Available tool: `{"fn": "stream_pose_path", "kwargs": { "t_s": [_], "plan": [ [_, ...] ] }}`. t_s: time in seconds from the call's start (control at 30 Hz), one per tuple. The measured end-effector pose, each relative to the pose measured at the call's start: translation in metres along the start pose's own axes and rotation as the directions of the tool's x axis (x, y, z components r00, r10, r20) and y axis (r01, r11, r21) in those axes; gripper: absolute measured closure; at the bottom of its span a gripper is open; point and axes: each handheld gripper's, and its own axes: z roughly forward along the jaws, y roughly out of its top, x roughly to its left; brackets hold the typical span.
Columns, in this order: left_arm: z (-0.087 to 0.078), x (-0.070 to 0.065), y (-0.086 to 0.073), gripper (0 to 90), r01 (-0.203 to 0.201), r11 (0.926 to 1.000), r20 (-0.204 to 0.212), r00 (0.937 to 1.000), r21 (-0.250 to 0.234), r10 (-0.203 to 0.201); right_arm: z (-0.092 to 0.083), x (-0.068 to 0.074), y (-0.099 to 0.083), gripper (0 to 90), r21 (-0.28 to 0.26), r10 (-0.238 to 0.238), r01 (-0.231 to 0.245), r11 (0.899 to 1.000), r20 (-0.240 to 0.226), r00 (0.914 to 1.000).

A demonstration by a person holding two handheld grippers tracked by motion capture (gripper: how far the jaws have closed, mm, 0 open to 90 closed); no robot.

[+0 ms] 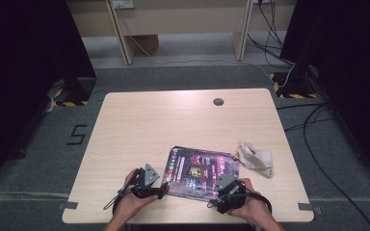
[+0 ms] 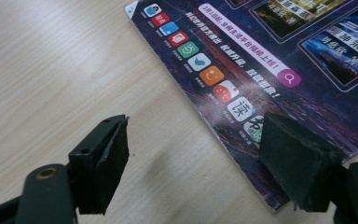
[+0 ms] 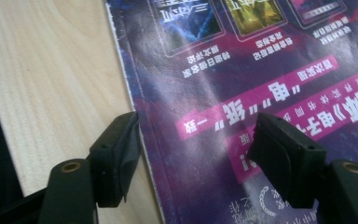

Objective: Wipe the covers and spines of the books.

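Note:
A magazine [image 1: 202, 171] with a dark purple cover lies flat on the wooden table [image 1: 173, 120], near its front edge. My left gripper [image 1: 165, 189] sits at the magazine's left side, open. In the left gripper view, one jaw of the left gripper [image 2: 196, 129] hangs over bare wood and the other over the magazine's [image 2: 270, 56] icon-lined border. My right gripper [image 1: 213, 202] is at the magazine's near edge, also open. In the right gripper view, the right gripper [image 3: 196, 123] straddles the magazine's [image 3: 223, 70] edge, with nothing pinched.
A crumpled white cloth [image 1: 256, 159] lies on the table just right of the magazine. A round cable hole [image 1: 218, 101] sits near the table's far edge. Cables run across the floor at the right, and wooden furniture legs stand beyond the table.

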Motion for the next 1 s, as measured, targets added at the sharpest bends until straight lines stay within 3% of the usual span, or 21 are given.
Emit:
{"fn": "stream_pose_path", "kwargs": {
  "t_s": [0.1,0.4,0.67,1.0],
  "plan": [
    [-0.002,-0.004,0.000,26.9,-0.024,0.9997,0.022,0.9995,-0.002,0.024,0.000,-0.004,-0.001,30.8,0.004,0.001,-0.001,1.000,0.022,0.9998],
    [-0.007,-0.020,0.001,33.6,-0.050,0.9988,0.081,0.9955,0.003,0.049,-0.001,-0.023,-0.008,29.6,-0.002,0.092,-0.093,0.996,0.102,0.9905],
    [-0.010,-0.040,0.004,34.8,-0.090,0.9959,0.136,0.9867,0.003,0.089,0.001,-0.039,-0.010,29.6,-0.013,0.143,-0.143,0.990,0.171,0.9748],
    [-0.008,-0.060,0.009,34.6,-0.086,0.9962,0.186,0.9787,-0.010,0.086,0.011,-0.057,-0.002,30.1,-0.035,0.197,-0.194,0.980,0.228,0.9537]
  ]
}}
